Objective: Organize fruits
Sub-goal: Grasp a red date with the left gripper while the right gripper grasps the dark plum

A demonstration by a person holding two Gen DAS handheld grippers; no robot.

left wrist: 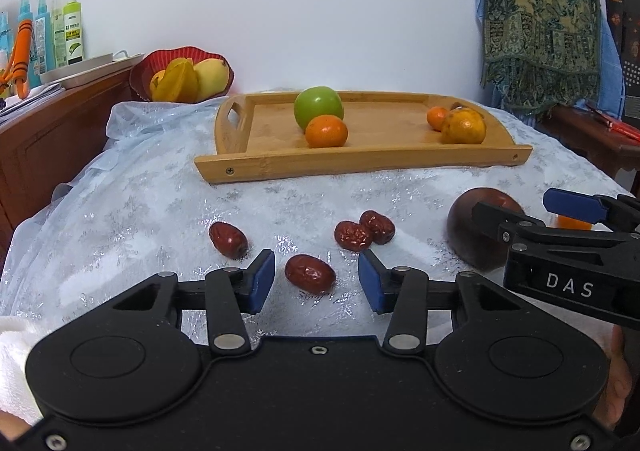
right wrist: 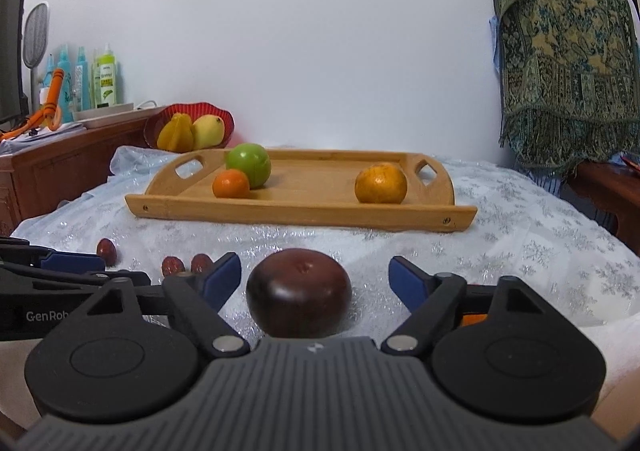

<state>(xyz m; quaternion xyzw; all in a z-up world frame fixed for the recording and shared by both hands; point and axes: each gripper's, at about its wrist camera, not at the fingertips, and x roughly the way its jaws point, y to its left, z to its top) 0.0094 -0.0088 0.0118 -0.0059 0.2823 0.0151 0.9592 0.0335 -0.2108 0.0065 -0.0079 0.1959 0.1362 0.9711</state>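
On the tablecloth (left wrist: 140,211), the left gripper (left wrist: 316,283) is standing partly open around a small, light, wrinkled red date (left wrist: 310,274) without touching, while the right gripper (right wrist: 316,277) is straddling wide the smooth, probably slippery dark round fruit (right wrist: 299,291), best pinched across its middle.

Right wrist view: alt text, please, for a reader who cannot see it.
The right tool sits open around a dark red round fruit on a white cloth, pads not touching it. Behind, a wooden tray holds a green apple and two oranges.
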